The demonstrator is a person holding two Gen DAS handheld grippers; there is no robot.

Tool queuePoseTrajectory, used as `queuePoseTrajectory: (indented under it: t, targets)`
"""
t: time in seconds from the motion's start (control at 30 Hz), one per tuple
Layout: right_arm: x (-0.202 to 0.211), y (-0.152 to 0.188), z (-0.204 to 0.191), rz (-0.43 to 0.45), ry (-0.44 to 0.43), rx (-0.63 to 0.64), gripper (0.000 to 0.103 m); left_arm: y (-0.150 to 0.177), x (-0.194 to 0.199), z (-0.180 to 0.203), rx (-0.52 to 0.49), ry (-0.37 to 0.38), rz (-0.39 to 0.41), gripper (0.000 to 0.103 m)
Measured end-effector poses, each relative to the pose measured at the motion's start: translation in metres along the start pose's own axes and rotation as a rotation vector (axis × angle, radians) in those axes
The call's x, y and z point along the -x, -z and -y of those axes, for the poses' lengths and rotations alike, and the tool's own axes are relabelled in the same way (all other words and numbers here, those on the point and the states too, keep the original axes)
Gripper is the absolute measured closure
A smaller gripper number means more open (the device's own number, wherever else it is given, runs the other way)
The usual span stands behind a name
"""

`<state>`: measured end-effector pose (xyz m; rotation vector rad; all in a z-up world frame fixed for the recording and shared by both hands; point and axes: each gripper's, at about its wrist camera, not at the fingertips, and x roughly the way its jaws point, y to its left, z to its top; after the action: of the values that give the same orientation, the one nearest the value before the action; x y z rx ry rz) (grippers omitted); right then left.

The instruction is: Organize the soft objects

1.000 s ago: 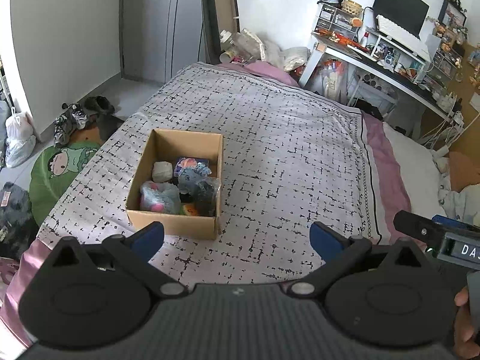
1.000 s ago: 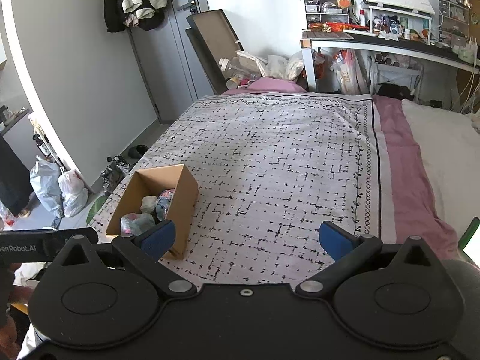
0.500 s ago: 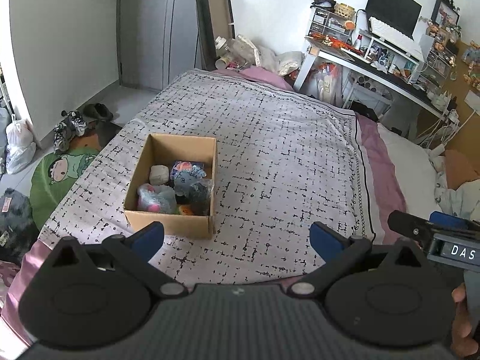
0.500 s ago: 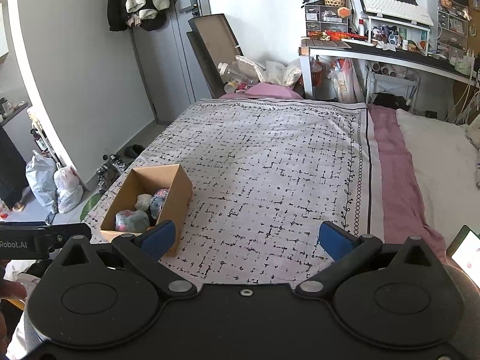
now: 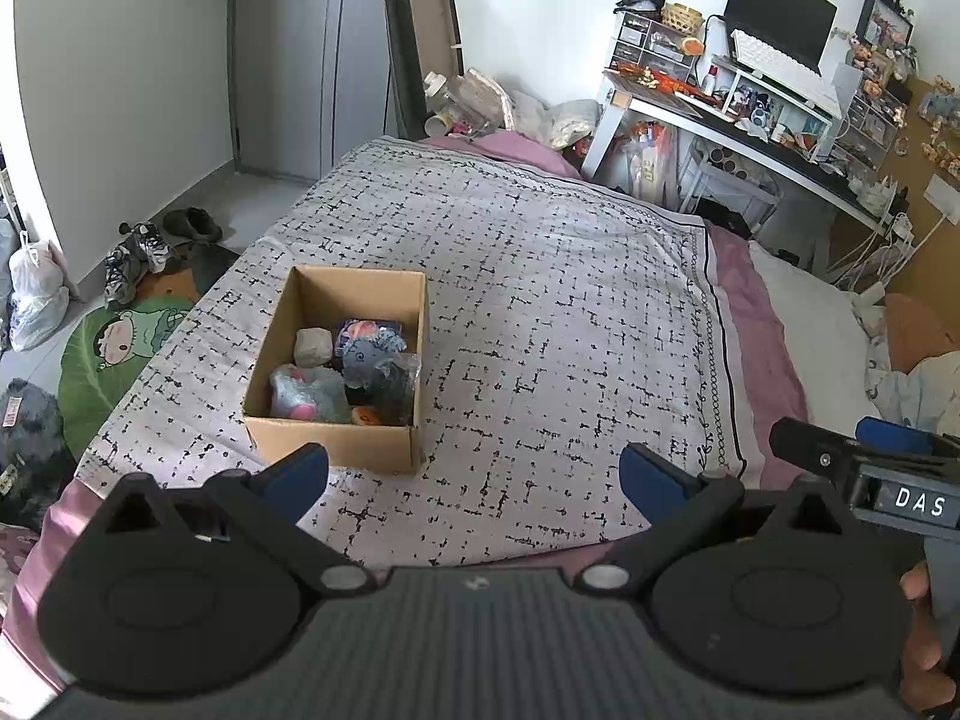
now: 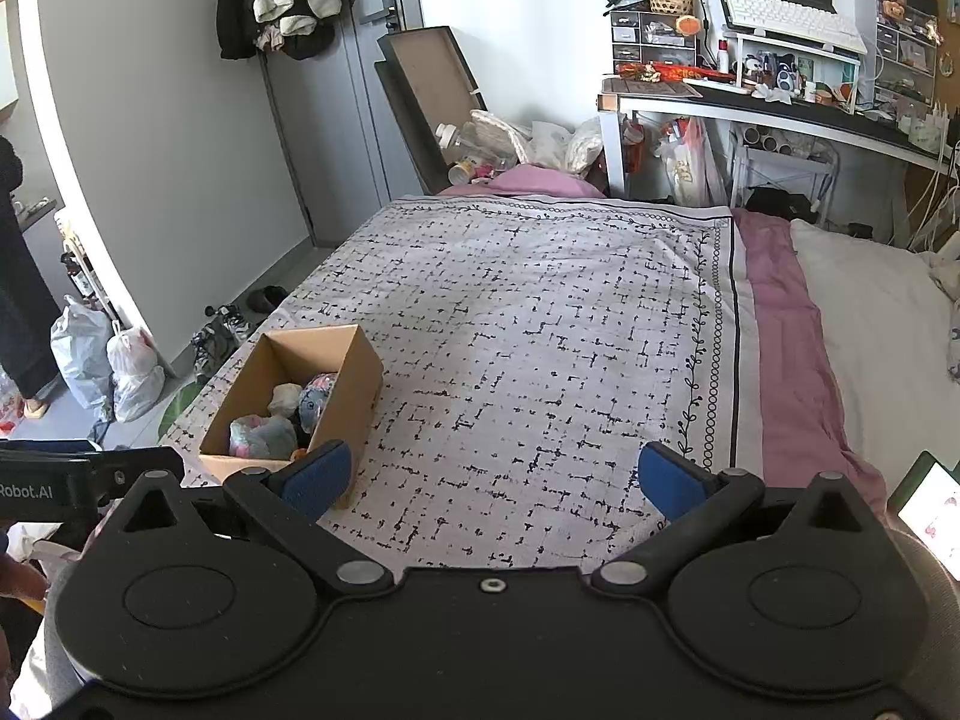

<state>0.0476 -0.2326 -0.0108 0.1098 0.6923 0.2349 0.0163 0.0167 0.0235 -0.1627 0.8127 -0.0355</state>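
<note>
- The cardboard box (image 5: 336, 372) sits on the patterned bedspread (image 5: 540, 312) of the bed, near its foot-side edge, open at the top.
- Inside the box lie several soft toys: a grey-beige lump (image 5: 313, 347) toward the far wall, a pale blue-and-pink plush (image 5: 303, 393) at the near left corner, a blue-grey plush (image 5: 366, 354) in the middle, and a dark item in clear wrap (image 5: 390, 387) against the right wall.
- The left gripper (image 5: 474, 477) hangs above the bedspread just in front of the box, its 2 blue pads spread wide with nothing between them.
- The right gripper (image 6: 489, 480) hovers to the right of the box, jaws likewise spread and empty.
- A green cartoon rug (image 5: 114, 354) lies on the floor left of the box; shoes (image 5: 135, 255) rest beyond it.
- A cluttered bench (image 5: 750, 126) stands far behind the box, past the bed.
</note>
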Motion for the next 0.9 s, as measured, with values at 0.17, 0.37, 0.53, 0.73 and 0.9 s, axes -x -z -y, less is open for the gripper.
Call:
queuePoseTrajectory:
  t: [0.17,0.37,0.53,0.73,0.9]
  targets:
    - [-0.0008,-0.0003,-0.0005,-0.002,0.004,0.001,0.0,0.0003,0.0004,0.0001,-0.002,0.002,-0.003,0.001]
    - [-0.0006,0.0004,-0.0011,-0.005,0.011,0.003,0.0,0.0009,0.0013,0.0009,-0.008,-0.01,0.001,0.001]
    - [-0.0003,0.0002,-0.0013,-0.006,0.016,0.004,0.0,0.0009,0.0018,0.0018,-0.012,-0.009,0.003,0.001]
    - [-0.0002,0.0002,-0.0011,-0.008,0.015,0.005,0.0,0.0019,0.0031,0.0031,-0.019,-0.012,0.002,0.001]
    - [0.0005,0.0015,-0.0011,-0.008,0.014,0.01,0.0,0.002,0.0029,0.003,-0.02,-0.012,0.002,0.001]
